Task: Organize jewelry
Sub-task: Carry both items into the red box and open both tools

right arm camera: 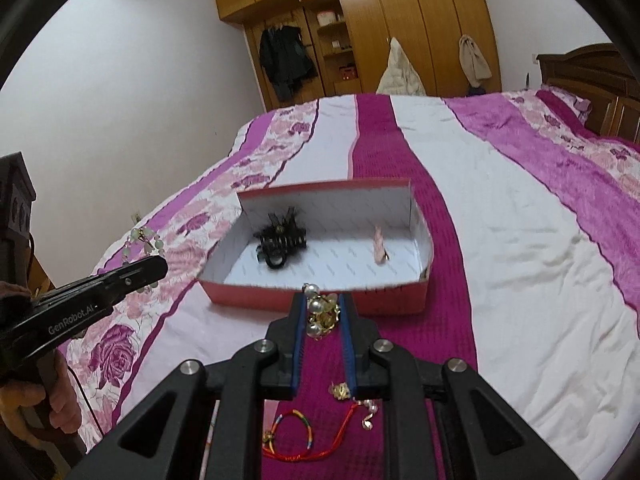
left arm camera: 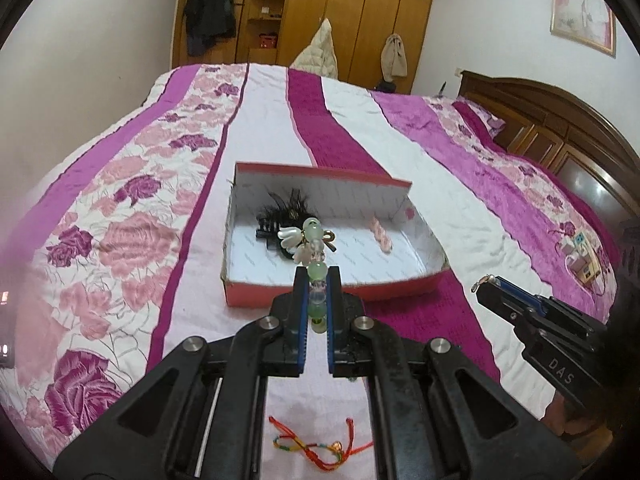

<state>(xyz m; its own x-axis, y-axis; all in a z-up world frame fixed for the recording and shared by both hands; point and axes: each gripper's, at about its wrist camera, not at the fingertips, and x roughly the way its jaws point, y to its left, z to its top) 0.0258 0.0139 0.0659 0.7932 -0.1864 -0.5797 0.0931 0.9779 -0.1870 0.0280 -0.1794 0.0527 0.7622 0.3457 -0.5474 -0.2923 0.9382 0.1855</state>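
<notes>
A red box with a white inside [left arm camera: 256,292] [right arm camera: 384,300] lies on the bed. In it are a black feathered hair clip [left arm camera: 282,216] [right arm camera: 280,236] and a small pink piece [left arm camera: 380,236] [right arm camera: 378,248]. My left gripper [left arm camera: 317,280] is shut on a green bead bracelet with white wing charms [left arm camera: 310,240], held above the box's near wall; it also shows in the right wrist view [right arm camera: 142,240]. My right gripper [right arm camera: 324,304] is shut on a pearl and gold piece [right arm camera: 320,314], just short of the box. It shows in the left wrist view [left arm camera: 486,284].
A red and multicoloured cord bracelet [left arm camera: 316,446] [right arm camera: 296,432] lies on the bedspread under the grippers. A gold charm [right arm camera: 340,390] and a small pearl piece [right arm camera: 370,410] lie beside it. Small boxes [left arm camera: 582,256] sit at the bed's right. A wardrobe [right arm camera: 360,28] stands beyond.
</notes>
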